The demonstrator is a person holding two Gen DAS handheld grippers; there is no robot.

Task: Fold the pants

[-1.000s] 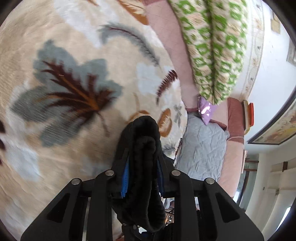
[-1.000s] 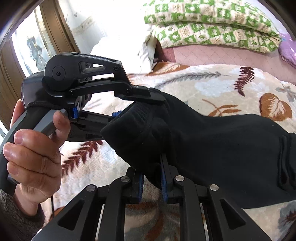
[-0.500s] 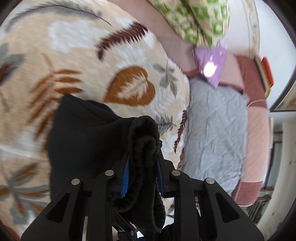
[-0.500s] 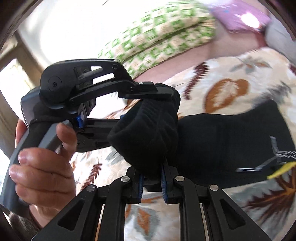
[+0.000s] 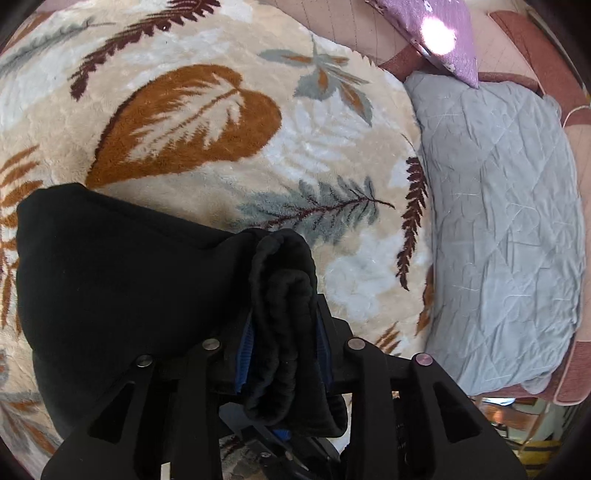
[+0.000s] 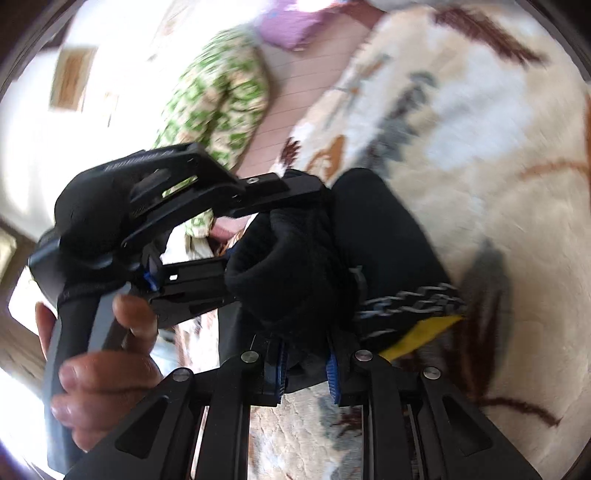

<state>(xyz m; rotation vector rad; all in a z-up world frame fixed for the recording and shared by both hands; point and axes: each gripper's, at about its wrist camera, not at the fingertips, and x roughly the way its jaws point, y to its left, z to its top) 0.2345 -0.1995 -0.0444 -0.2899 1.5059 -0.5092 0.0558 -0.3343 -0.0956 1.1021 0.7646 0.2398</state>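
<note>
Leaf-patterned blanket (image 5: 207, 122) on the bed under our black pants (image 5: 122, 280).

We grip a bunched fold of the pants in the left gripper (image 5: 284, 332), and another in the right gripper (image 6: 304, 365); both sets of jaws have just been easing wider, cloth between them.

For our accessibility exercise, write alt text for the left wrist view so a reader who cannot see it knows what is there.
The left gripper clamps a bunched fold of black pants, which spread to the left over a cream leaf-patterned blanket. A grey quilted cushion lies at the right, a purple pillow above it.
</note>
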